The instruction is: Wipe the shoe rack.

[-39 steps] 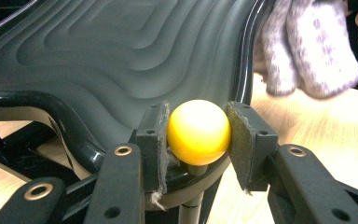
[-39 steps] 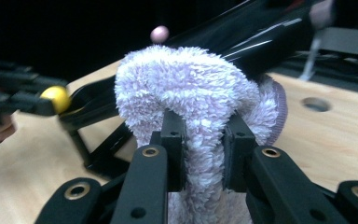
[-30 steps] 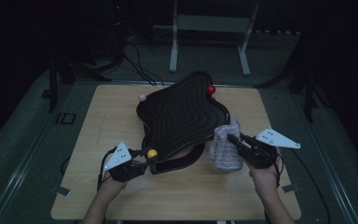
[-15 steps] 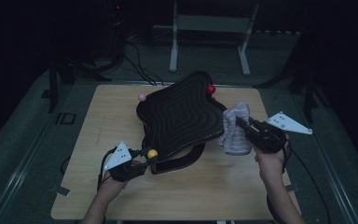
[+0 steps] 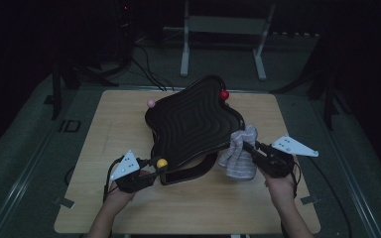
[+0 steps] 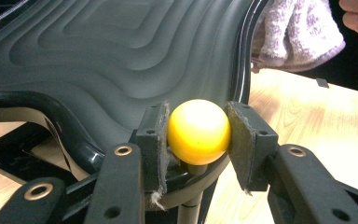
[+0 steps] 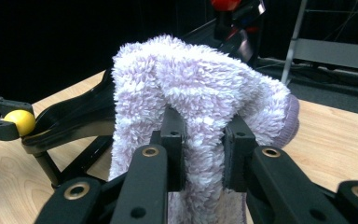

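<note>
Fluffy lilac cloth (image 5: 238, 154) bunched, hanging against black ridged tray (image 5: 193, 124) right edge; yellow knob (image 5: 162, 162) at near corner.

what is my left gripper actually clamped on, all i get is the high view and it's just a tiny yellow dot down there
Observer: The left gripper is shut on a yellow ball, one pad on each side of it, at the corner of the black ridged tray.
Operator: is the ball loose or fixed
Observer: It sits on a short post on the tray's frame, seen just under the ball in the left gripper view.
Operator: and the right one, does it really have the cloth
Observer: Yes. In the right gripper view the right gripper is shut on a fold of the fluffy lilac cloth, which drapes over the jaws.
</note>
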Action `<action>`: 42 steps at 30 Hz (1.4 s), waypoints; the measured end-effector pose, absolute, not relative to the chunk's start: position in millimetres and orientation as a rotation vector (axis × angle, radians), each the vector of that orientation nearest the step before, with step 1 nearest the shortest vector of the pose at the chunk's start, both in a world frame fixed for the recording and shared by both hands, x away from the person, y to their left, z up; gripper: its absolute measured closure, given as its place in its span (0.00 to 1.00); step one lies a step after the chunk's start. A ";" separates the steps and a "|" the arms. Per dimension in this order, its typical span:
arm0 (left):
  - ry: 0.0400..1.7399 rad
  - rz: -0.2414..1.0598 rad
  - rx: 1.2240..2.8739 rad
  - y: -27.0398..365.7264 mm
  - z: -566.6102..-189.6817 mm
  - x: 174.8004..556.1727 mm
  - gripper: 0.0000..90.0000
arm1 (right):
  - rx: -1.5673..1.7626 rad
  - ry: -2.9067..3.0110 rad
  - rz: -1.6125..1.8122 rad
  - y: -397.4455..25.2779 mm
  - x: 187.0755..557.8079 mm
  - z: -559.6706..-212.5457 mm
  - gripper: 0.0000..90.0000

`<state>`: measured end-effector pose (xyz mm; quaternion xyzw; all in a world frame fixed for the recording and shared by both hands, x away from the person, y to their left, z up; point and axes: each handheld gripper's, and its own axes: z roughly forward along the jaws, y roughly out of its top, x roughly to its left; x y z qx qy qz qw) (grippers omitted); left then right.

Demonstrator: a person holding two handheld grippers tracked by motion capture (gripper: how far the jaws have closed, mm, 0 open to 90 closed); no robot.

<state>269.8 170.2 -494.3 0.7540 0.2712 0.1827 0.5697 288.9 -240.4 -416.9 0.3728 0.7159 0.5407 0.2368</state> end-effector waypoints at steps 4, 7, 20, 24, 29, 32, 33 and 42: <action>0.633 0.428 1.772 170.3 -494.1 270.1 0.67 | 1.031 1.953 1.492 -233.0 282.9 -423.3 0.83; 0.632 0.428 1.773 170.2 -494.0 270.1 0.67 | 1.021 1.981 1.481 -225.6 279.9 -426.1 0.83; 0.626 0.424 1.774 169.8 -494.2 270.4 0.67 | 0.969 2.106 1.456 -188.5 277.8 -447.0 0.83; 0.625 0.423 1.775 169.4 -494.2 270.6 0.67 | 0.953 2.138 1.445 -177.1 279.4 -451.8 0.83; 0.626 0.422 1.776 169.1 -494.1 270.6 0.67 | 0.933 2.184 1.438 -160.8 281.3 -459.5 0.83; 0.626 0.423 1.777 169.0 -494.0 270.5 0.67 | 0.916 2.213 1.433 -149.7 281.8 -464.1 0.83; 0.626 0.423 1.776 169.0 -494.1 270.5 0.67 | 0.910 2.221 1.432 -146.3 282.0 -465.7 0.83; 0.629 0.421 1.774 168.9 -494.2 270.5 0.67 | 0.875 2.288 1.414 -126.9 280.3 -474.1 0.83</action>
